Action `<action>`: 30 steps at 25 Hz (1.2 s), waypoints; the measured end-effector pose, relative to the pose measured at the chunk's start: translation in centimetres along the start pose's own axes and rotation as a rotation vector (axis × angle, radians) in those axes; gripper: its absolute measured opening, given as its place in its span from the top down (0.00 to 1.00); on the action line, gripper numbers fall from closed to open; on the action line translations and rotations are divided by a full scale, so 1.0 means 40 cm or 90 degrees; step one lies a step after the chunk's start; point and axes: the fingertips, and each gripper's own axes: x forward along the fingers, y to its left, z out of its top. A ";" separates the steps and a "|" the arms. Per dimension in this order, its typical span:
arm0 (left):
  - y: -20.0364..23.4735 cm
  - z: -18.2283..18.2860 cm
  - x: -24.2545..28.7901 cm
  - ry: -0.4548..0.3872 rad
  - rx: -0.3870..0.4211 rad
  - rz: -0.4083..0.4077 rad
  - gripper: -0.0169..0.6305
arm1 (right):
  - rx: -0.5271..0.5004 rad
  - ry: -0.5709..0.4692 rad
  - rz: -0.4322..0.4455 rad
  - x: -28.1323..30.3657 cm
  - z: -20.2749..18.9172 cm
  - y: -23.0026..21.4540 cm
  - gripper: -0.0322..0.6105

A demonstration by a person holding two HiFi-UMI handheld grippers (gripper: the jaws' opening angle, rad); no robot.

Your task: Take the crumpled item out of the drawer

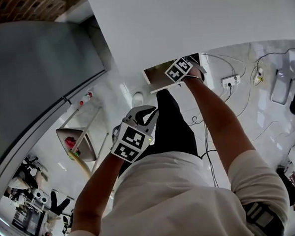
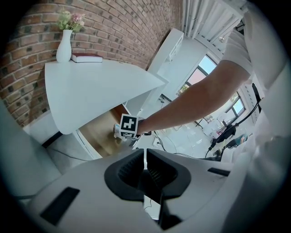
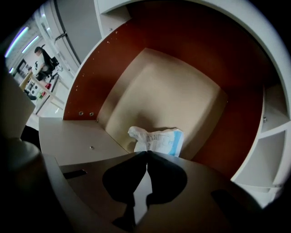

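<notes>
Jaws of right gripper (image 3: 147, 153) are pressed together just short of crumpled item (image 3: 157, 140) in drawer (image 3: 170, 93); they should be parted, then closed around it. Left gripper (image 2: 145, 157) is closed on nothing.

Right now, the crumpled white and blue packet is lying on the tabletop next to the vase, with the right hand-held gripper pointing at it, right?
No, the place is wrong. The crumpled packet lies inside the open drawer, on its pale floor, as the right gripper view shows. The right hand-held gripper does point at it.
</notes>
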 end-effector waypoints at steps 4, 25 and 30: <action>-0.018 0.004 -0.019 -0.005 0.013 -0.004 0.93 | 0.002 -0.019 -0.013 -0.049 0.012 0.006 0.90; -0.127 -0.048 -0.291 -0.066 0.098 -0.033 0.93 | 0.044 -0.079 -0.065 -0.454 -0.011 0.158 0.90; -0.156 -0.051 -0.371 -0.081 0.122 -0.041 0.93 | 0.056 -0.097 -0.064 -0.575 -0.029 0.231 0.90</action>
